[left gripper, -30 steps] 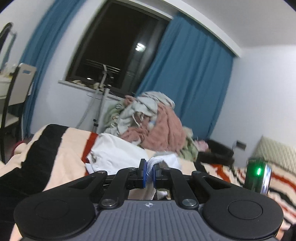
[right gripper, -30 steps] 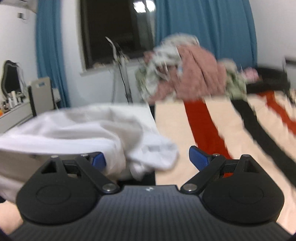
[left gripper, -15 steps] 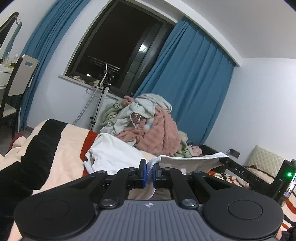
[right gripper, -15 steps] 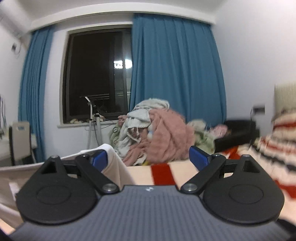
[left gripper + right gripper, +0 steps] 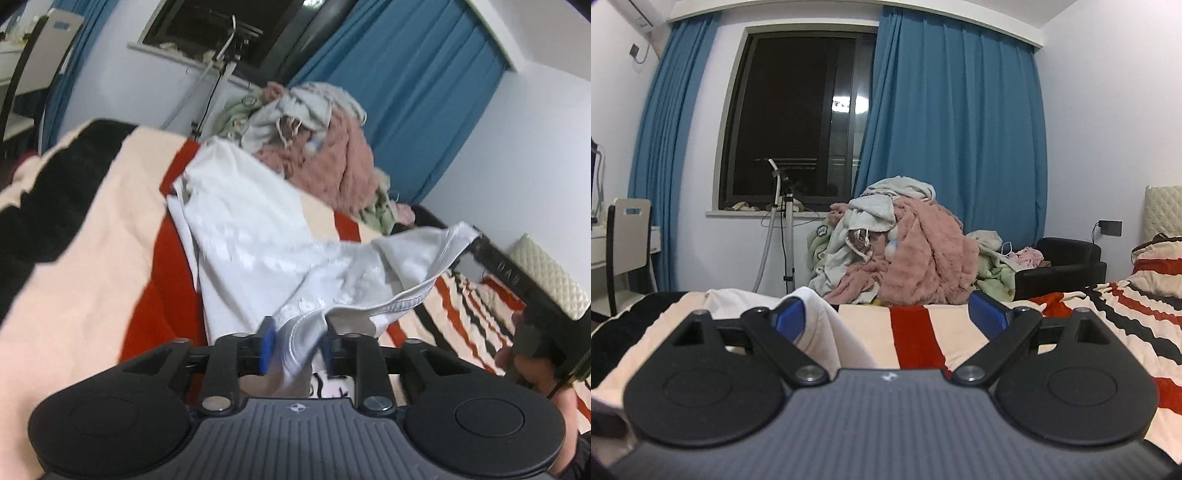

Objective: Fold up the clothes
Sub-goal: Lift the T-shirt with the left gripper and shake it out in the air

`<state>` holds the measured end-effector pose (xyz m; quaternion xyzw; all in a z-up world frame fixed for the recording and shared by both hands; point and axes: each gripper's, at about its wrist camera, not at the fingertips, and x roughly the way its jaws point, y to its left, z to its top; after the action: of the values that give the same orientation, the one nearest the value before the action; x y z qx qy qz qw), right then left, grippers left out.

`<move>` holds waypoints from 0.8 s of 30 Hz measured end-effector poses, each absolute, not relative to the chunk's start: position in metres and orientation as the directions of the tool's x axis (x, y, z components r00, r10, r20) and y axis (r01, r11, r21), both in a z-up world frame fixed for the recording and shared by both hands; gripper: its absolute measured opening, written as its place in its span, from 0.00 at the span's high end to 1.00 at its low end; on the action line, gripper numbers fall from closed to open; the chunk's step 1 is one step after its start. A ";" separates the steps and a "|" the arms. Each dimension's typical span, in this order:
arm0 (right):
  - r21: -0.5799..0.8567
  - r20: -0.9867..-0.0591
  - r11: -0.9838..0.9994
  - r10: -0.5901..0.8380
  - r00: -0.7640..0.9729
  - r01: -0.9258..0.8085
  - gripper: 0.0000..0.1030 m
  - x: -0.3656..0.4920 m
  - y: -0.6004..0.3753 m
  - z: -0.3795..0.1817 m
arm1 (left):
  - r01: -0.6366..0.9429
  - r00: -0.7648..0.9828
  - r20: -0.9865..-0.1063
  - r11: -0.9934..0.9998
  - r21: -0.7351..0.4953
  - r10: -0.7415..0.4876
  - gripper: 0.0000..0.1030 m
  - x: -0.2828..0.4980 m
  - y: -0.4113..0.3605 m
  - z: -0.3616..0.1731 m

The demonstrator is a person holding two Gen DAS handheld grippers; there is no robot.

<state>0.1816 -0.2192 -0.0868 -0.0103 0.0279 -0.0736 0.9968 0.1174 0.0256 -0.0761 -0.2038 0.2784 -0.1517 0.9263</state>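
1. Clothes here means mainly a white garment [image 5: 258, 236] that lies stretched over the striped blanket [image 5: 92, 258] of the bed, its far end near the blanket's far edge, beside the heap of laundry [image 5: 317, 147], and its near end lifted off the blanket.
2. Left gripper [image 5: 297, 349] has its jaws partly parted with the garment's seamed hem running between the blue pads; the frame is blurred, so whether the pads bite the cloth or it only drapes through them is unclear. If they are loose, the hem slides out and the lifted end drops in a crumple.
3. Right gripper [image 5: 886, 317] stands wide apart in its own view, with white cloth against its left blue pad [image 5: 788, 321] and nothing touching the other. In the left view another corner of the garment sits at that gripper's tip [image 5: 476, 240]. This hold looks like a drape, not a pinch, so a small pull could shed that corner.
4. With 1 corner lost, the stretched edge sags and any fold comes out skewed.
5. A further risk: the far end sits close to the heap, so a drag across the blanket could snag other pieces or bunch the fabric.
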 end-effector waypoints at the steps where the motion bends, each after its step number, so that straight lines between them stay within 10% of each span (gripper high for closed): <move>1: -0.025 -0.055 0.989 -0.144 0.988 0.143 0.10 0.181 -0.218 -0.087 | 0.158 0.801 -0.458 0.874 -0.460 -0.386 0.58 0.118 0.024 -0.078; 10: -0.028 0.005 0.982 -0.188 0.982 0.188 0.10 0.175 -0.221 -0.079 | 0.061 0.810 -0.522 0.924 -0.378 -0.267 0.51 0.113 0.011 -0.092; 24: -0.086 -0.183 0.964 -0.262 0.947 0.250 0.10 0.186 -0.224 -0.115 | -0.230 0.868 -0.495 0.921 -0.314 0.048 0.30 0.082 0.040 -0.073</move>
<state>0.1862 -0.2243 -0.1154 -0.0307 0.0970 -0.1299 0.9863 0.0819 0.0399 -0.0734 -0.1848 0.2464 0.0734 0.9486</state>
